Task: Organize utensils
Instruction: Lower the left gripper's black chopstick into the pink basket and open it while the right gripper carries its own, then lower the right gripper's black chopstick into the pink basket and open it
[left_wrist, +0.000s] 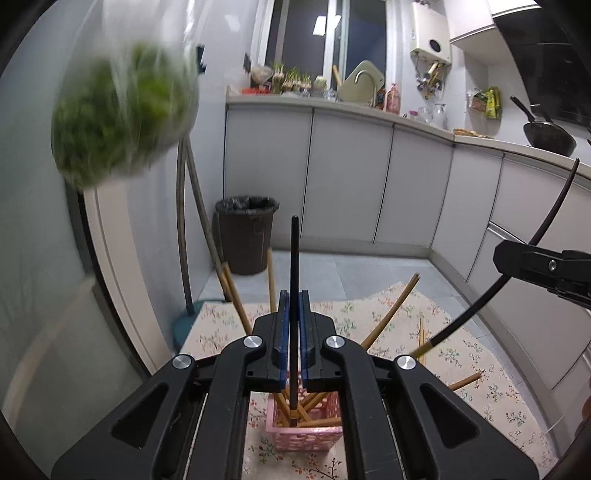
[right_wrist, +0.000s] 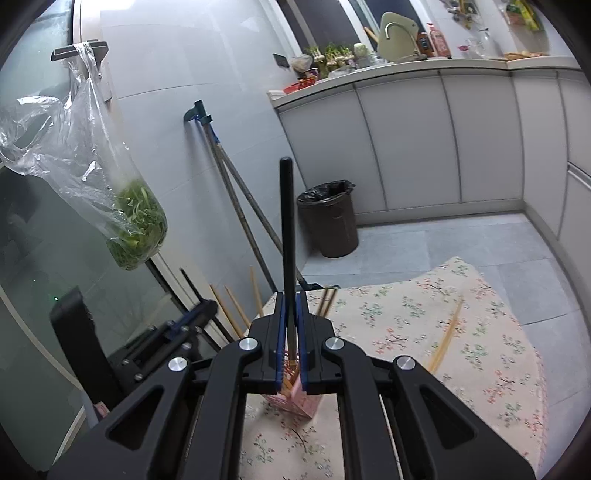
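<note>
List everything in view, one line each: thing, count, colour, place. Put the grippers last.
black chopstick: two, black with tan tips, one in each gripper
pink basket: one, pink, on the cloth
wooden chopsticks: several, tan, in the basket and loose on the cloth
floral cloth: one, cream
trash bin: one, dark brown, by the cabinets
bag of greens: one, clear, hanging
left gripper: shut on a black chopstick
right gripper: shut on a black chopstick

Both wrist cameras look forward and down along their jaws, close above the pink slotted plastic basket (left_wrist: 304, 430) (right_wrist: 295, 400) on the floral-clothed bench (left_wrist: 424, 369) (right_wrist: 424, 350), sharing it and the dark bin (left_wrist: 246, 236) (right_wrist: 328, 221).
</note>
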